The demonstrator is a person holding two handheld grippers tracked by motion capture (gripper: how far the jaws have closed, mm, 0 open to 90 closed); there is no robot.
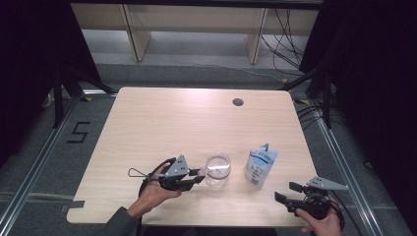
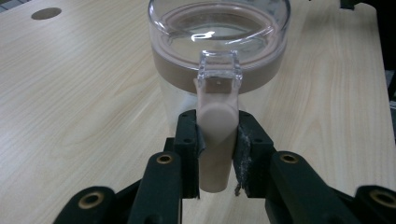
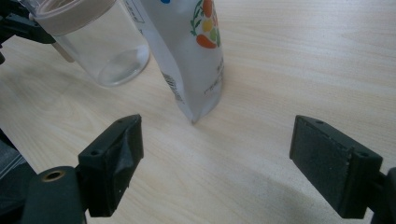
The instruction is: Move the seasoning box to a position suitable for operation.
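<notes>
Two claws work over one wooden surface point(image 1: 162, 123). Order below runs L to R in the high view.

1. Left claw point(image 1: 200, 175): near the front edge, L of centre. In the left gripper view its jaws are clamped on the beige handle point(image 2: 215, 140) of the clear jar point(image 1: 218, 170); both pads press the handle's sides. Jar stands upright on the surface, beige band under a clear lid w/ a small clear tab point(image 2: 219, 70). Jar looks empty; faint residue at the base can't be ruled out.

2. Pouch point(image 1: 260, 166): white/blue stand-up bag, just R of the jar, apart from it, upright w/ a slight lean. Top appears cut or folded; whether it is open can't be told.

3. Right claw point(image 1: 285, 192): front R corner, well short of the pouch. In the right gripper view its jaws stand wide apart w/ nothing between them, aimed at the pouch's lower corner.

Step in hand (est.): jar is being steadied by its handle; pouch not yet gripped. Likely goal: fill jar from pouch.

Next move req.: right claw advances, closes on the pouch mid-body w/o crushing it. Lid prob. has to come off first.

Hard to read: pouch print is blurred and cut off at frame top; jar rim is cropped in both gripper views.
</notes>
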